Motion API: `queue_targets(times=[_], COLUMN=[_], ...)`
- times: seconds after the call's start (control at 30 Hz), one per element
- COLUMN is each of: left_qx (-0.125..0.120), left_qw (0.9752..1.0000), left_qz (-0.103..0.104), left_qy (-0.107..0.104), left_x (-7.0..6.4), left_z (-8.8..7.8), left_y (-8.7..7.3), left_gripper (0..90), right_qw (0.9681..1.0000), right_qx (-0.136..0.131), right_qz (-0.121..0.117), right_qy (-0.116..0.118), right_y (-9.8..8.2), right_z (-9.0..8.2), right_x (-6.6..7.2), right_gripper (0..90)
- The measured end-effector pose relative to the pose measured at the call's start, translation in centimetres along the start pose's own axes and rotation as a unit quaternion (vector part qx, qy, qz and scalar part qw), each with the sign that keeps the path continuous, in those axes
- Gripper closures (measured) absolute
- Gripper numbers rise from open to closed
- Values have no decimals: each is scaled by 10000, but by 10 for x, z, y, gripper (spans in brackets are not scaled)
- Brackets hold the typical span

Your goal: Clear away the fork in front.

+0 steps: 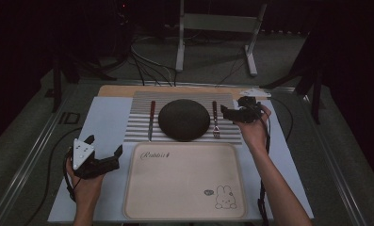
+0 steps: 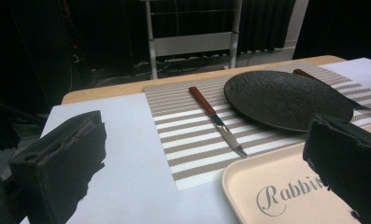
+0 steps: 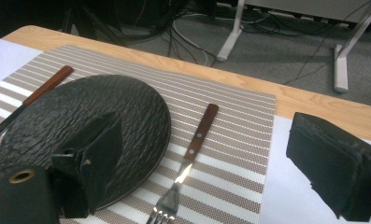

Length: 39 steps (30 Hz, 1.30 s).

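Black jaws wide open, empty: left gripper [image 1: 105,145] by tray [image 1: 184,213], right gripper [image 1: 235,109] above fork [image 1: 215,123].

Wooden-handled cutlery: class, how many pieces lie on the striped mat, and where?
2. A knife lies left of the dark plate; a fork lies to its right, near the right gripper. None seems hidden.

Right gripper [image 3: 211,158]: jaws spread wide, nothing held.
Fork [image 3: 188,163]: on the striped placemat [image 3: 230,116] between the fingers [image 3: 330,165], wooden handle pointing away.
Black plate [image 3: 80,121]: beside and behind the left finger.
Knife [image 3: 31,98]: beyond the plate's far side.
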<state>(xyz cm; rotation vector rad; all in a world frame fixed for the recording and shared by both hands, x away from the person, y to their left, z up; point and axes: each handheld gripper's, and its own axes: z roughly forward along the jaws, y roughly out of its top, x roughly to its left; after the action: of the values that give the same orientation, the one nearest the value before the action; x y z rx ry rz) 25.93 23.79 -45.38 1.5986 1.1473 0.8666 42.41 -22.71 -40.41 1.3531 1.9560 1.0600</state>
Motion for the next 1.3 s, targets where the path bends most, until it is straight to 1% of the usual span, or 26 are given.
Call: queue_targets(times=[0.13,0.17,0.2,0.33,0.47,0.67,0.73,0.83,0.87,0.9,1.07,1.3], left_qx=[-10,-10,-13,-7,-13,-13,-22,-23,-26,-24,-39,-100], left_qw=[10000,10000,10000,10000,10000,10000,10000,10000,10000,10000,10000,9999], left_qz=[-10,-10,-7,-12,-13,-15,-25,-34,-43,-38,-45,-129], left_qy=[4,4,3,8,9,8,10,11,12,19,21,43], left_x=[1,1,1,1,1,1,1,2,2,2,3,6], left_z=[0,0,0,0,0,0,0,0,-1,-1,-1,-3], left_y=[0,0,0,0,0,0,0,0,0,0,0,0], left_gripper=[0,0,0,0,0,0,0,0,0,0,0,0], right_qw=[9999,9999,9999,9998,9996,9993,9990,9989,9983,9982,9975,9957], right_qx=[-1,-1,44,77,196,286,372,393,503,528,639,849], right_qz=[83,83,90,82,75,90,116,134,171,191,147,178], right_qy=[-58,-58,-92,-137,-204,-218,-229,-228,-236,-229,-247,-332], right_y=[5,5,6,7,6,6,5,4,2,1,-2,-10], right_z=[8,8,12,19,31,41,49,51,60,62,72,89], right_x=[-3,-3,-4,-5,-8,-6,-4,-4,-2,-2,-1,-3], right_gripper=[110,110,110,110,111,111,111,111,111,111,111,111])
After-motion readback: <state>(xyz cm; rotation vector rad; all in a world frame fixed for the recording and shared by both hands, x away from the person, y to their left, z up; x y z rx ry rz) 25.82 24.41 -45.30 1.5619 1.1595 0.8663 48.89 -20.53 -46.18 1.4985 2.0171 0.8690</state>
